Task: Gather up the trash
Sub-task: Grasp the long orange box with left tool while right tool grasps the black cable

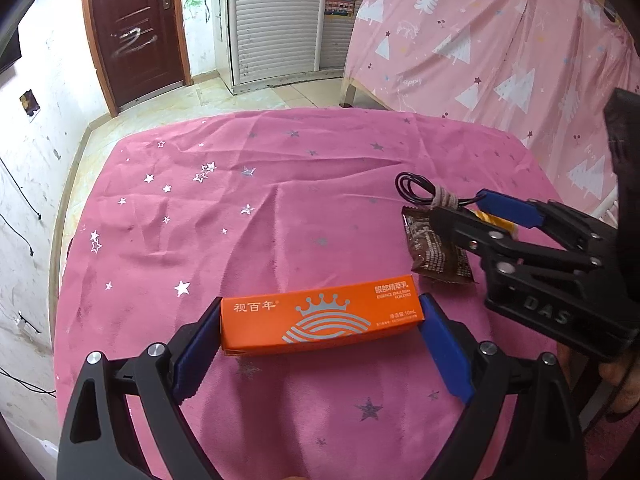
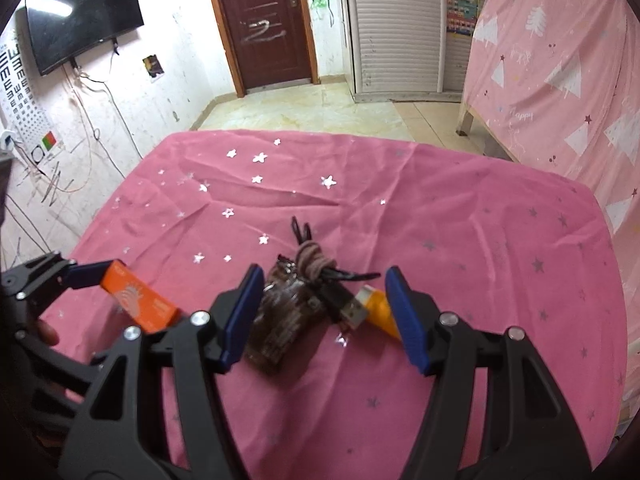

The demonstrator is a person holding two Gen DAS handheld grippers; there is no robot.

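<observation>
The left tool (image 1: 320, 344) has its 2 blue rubber-padded fingers spread wide, 1 pad at each short end of a long orange carton (image 1: 320, 320). The pads touch or nearly touch the carton's ends; I cannot tell whether they press it. The carton is a smooth, glossy cardboard box, rectangular, printed with a silver crown and curved stripes and white lettering. It lies flat on the bench (image 1: 280, 208), crosswise to the left tool's fingers.

The bench is covered by a pink cloth, creased and wrinkled, scattered with shiny silver foil stars.

The right tool (image 2: 324, 312) is also wide open, holding nothing. Between its blue pads sits a small heap: a crinkly brown foil wrapper (image 2: 276, 328) close against the left pad, a coiled black cable (image 2: 328, 280) bound with a loop of brownish twisted cord, its metal USB plug (image 2: 354, 314) pointing back toward the tool, and a small glossy orange-yellow packet (image 2: 380, 308) just beside the right pad. The cable lies across the wrapper's far end.

In the left wrist view the right tool (image 1: 464, 210) reaches in from the right over that same heap, just beyond and to the right of the carton's end.

Beyond the bench stand a dark brown panelled door (image 2: 264, 20), a white louvred cabinet (image 2: 396, 24) and a pink curtain (image 2: 560, 60) with white tree shapes.
</observation>
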